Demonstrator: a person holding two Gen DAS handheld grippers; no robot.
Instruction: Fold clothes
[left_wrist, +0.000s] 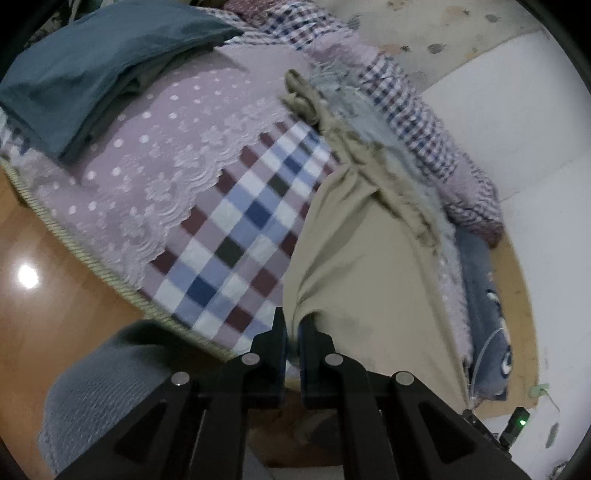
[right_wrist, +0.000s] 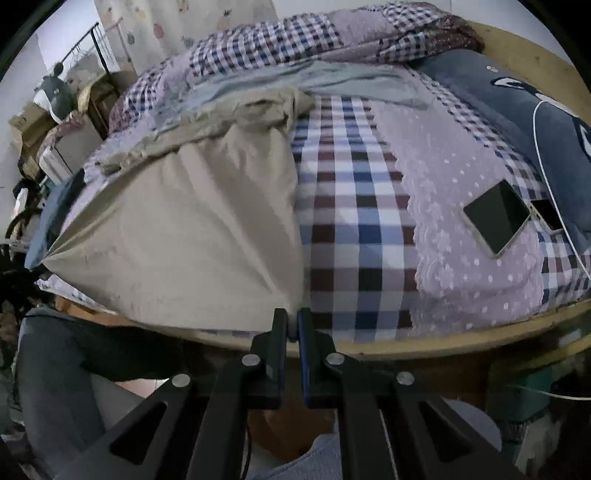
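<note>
In the left wrist view, our left gripper (left_wrist: 292, 328) has its jaws pinched on one near corner of a beige garment (left_wrist: 354, 266), which runs away from us over the checked bedsheet (left_wrist: 236, 229) toward a bunched, rumpled far end. A folded teal garment (left_wrist: 92, 74) sits well apart on the lilac dotted lace cover (left_wrist: 147, 147), and a grey-blue cloth (left_wrist: 373, 122) lies just beside the beige piece's crumpled part. We judge the fabric light, soft and limp: it sags between held points and will wrinkle unless kept taut.

In the right wrist view, our right gripper (right_wrist: 293, 325) is clamped on the other near corner of the same beige garment (right_wrist: 192, 221), so the near hem is stretched between both tools at the bed's edge. Corners and hems look to us the best places to hold, since the middle would merely bunch. Two phones (right_wrist: 496, 218) lie on the lace cover (right_wrist: 461, 184) to the right, beside a navy pillow (right_wrist: 517, 110) with a white cable (right_wrist: 539, 155) across it. The pillow bears a white printed motif, but we can read no brand, label or writing anywhere.
</note>
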